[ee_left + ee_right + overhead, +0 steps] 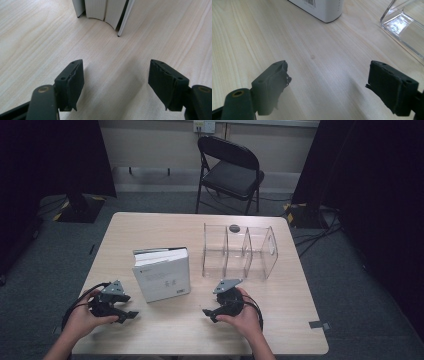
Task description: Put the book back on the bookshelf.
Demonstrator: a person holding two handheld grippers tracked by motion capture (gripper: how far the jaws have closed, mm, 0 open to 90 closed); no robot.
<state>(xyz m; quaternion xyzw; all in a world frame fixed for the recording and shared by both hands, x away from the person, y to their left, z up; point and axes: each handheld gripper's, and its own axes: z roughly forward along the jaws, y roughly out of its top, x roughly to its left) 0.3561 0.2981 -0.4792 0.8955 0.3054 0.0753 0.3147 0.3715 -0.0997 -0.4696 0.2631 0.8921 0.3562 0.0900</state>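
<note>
Left gripper [131, 314] and right gripper [206, 312], both released with nothing between the jaws, rest low on the table [165, 330]. The book [162, 275] stands upright between them, toward 12 o'clock; clear rack [240, 252] at its 3 o'clock.

I work in what looks like a recording studio or lab: black curtains [55, 155] hang on both sides, cables [315, 232] trail over grey carpet [45, 265], and a folding chair [229, 170] faces my bare wooden worktop [165, 227].

Light wooden surface [165, 227] bearing an upright white book [162, 275] ahead of the left fingers [71, 80] and a clear divided organizer [239, 251] beyond the right fingers [272, 82].
</note>
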